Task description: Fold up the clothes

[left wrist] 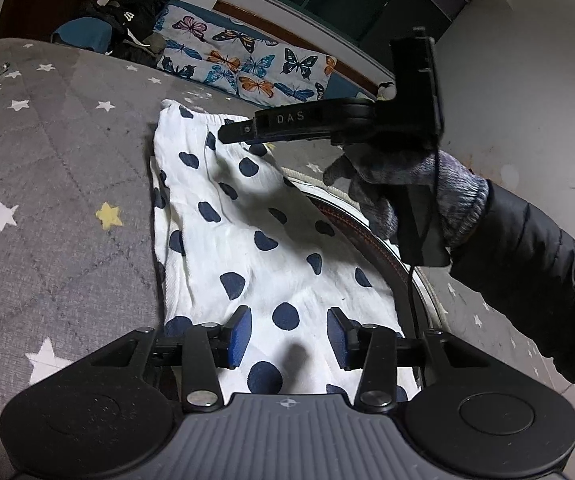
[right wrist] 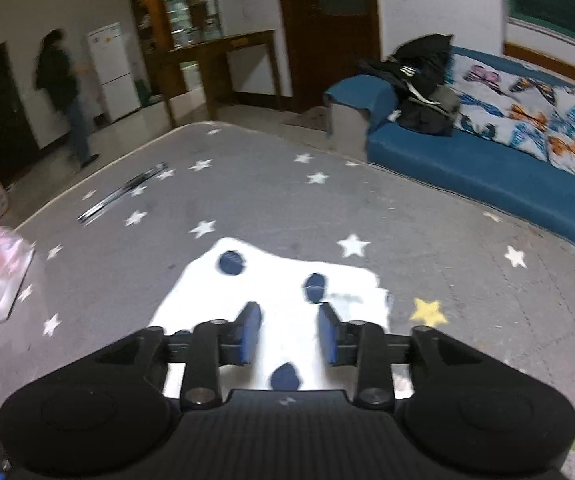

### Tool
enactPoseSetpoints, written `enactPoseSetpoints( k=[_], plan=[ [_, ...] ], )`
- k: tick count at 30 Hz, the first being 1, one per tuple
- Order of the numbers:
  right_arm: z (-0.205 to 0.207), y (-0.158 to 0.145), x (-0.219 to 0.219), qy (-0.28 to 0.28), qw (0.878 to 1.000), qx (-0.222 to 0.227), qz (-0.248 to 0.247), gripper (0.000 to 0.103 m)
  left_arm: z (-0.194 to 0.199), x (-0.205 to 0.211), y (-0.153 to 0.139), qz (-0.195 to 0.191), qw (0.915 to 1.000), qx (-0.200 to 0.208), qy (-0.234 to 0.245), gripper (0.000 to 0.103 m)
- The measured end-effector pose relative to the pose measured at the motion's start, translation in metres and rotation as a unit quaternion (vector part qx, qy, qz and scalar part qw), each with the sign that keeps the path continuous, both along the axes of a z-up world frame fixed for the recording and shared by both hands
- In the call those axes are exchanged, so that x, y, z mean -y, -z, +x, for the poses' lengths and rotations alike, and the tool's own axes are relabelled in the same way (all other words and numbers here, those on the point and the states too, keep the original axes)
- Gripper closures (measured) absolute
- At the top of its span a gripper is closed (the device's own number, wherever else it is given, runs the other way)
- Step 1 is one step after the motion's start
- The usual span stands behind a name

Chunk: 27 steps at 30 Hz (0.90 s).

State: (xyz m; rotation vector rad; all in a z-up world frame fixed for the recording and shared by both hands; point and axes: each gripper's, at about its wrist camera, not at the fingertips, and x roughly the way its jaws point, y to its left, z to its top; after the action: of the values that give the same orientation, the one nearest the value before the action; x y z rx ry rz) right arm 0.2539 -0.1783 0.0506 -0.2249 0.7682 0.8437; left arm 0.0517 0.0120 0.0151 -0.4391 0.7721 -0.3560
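1. White cotton garment with navy dots [left wrist: 255, 240] lies in a narrow strip along the grey star-print mattress's [left wrist: 59, 184] edge.
2. Left tongs [left wrist: 289, 336] and right tongs [right wrist: 289, 336] hover agape, empty.
3. Likely mid-fold; the next grasp needs a hem.

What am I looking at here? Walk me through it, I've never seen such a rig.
No robot: a person holds a two-finger gripper in each hand, each carrying a forward-looking fisheye camera. One picture comes from the left gripper, the other from the right gripper; both stand open, holding nothing. The left view also shows the right one held by a gloved hand. On the grey star-patterned mat lies a white cloth with navy dots, the garment to fold. A pen lies farther off, and a blue sofa stands beyond.
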Motion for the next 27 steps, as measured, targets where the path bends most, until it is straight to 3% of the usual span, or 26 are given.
enactPoseSetpoints(
  k=[6,11,18,27],
  plan=[
    [-0.004,0.010,-0.015,-0.001,1.000,0.011,-0.019,0.057,-0.004,0.000,-0.002,0.001,1.0000,-0.002,-0.006,0.057],
    [-0.013,-0.002,-0.009,-0.003,1.000,0.002,-0.010,0.047,-0.014,-0.001,-0.008,0.001,0.9999,0.003,-0.010,0.052],
    [-0.057,-0.007,0.009,-0.035,0.999,0.003,-0.041,0.045,-0.034,0.002,-0.010,-0.004,0.9999,0.002,-0.012,0.047],
    [-0.126,-0.003,0.035,-0.066,0.996,-0.006,-0.056,0.036,-0.065,0.003,-0.016,-0.003,0.9997,0.005,-0.025,0.042]
  ],
)
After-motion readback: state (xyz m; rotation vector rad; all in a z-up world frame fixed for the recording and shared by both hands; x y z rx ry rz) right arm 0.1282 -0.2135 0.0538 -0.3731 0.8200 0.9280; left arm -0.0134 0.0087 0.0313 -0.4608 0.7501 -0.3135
